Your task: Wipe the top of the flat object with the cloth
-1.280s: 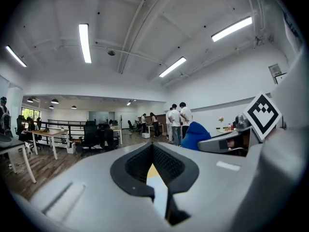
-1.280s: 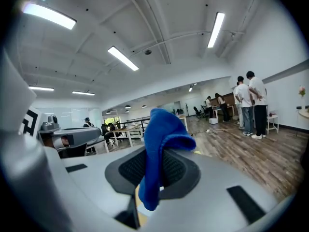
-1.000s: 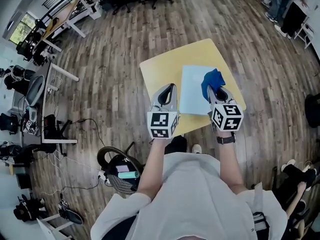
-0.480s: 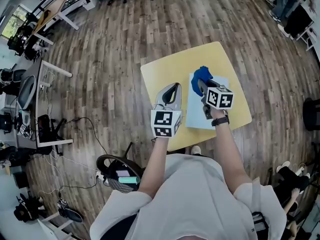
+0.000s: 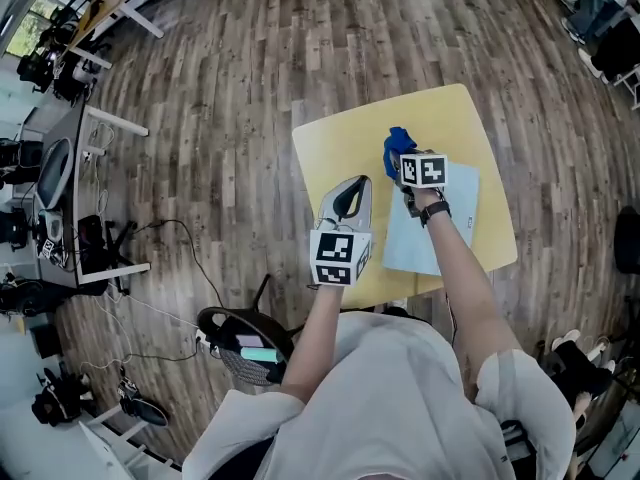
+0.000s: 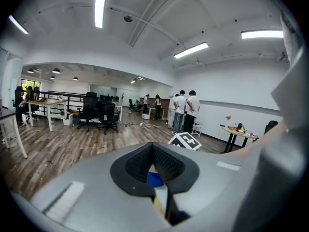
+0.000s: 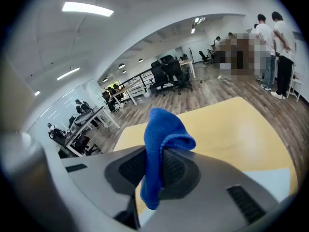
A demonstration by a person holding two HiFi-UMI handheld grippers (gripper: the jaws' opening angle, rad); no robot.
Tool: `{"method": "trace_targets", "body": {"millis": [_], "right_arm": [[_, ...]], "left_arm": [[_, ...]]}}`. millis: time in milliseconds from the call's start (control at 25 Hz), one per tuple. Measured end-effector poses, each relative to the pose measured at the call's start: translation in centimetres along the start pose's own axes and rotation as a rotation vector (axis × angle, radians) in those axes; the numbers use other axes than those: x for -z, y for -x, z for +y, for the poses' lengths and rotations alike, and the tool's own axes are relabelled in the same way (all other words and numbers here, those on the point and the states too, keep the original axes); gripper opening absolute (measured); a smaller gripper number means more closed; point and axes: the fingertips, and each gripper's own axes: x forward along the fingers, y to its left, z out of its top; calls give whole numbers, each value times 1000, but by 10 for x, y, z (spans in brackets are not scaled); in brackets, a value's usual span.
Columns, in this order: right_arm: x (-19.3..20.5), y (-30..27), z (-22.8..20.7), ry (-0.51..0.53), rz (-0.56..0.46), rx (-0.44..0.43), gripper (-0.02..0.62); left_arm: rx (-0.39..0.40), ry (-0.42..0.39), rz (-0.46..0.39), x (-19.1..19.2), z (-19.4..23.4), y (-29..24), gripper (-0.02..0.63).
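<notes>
Cloth (image 7: 161, 129): blue and bunched, pinched in our right tongs (image 7: 154, 153). One fold stands above the jaws and a tail hangs below, so soft cloth rather than hard jaw meets the surface.
Right tongs: closed on the cloth and reached out to the far left corner of the flat object (image 5: 445, 233). We judge this to be one end of a wiping stroke.
Flat object: a pale blue sheet lying flat on the right part of the yellow worktop (image 5: 335, 148). Our right forearm crosses over its middle.
Cloth against object: the head view puts the cloth at or just past that far corner. We cannot tell whether it presses on the top.
Left tongs (image 5: 350, 193): jaws together with nothing between them, held over bare worktop just left of the sheet and apart from it. We judge they are parked there to stay out of the wiping path.
Next move: we would draw the cloth back across the top, keeping it low.
Risk: the sheet looks thin and may slide under the stroke, since nothing pins it.
</notes>
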Motion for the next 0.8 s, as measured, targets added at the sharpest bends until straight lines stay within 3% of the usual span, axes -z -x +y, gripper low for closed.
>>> {"method": "trace_targets", "body": {"millis": [160, 440, 800], "right_arm": [[9, -7, -8, 49, 37, 17, 51], [9, 19, -45, 25, 16, 56, 51], [30, 92, -147, -60, -19, 191, 51]], "left_arm": [[16, 1, 18, 8, -2, -5, 3], [52, -11, 33, 7, -17, -22, 3], [129, -41, 55, 8, -67, -44, 4]]}}
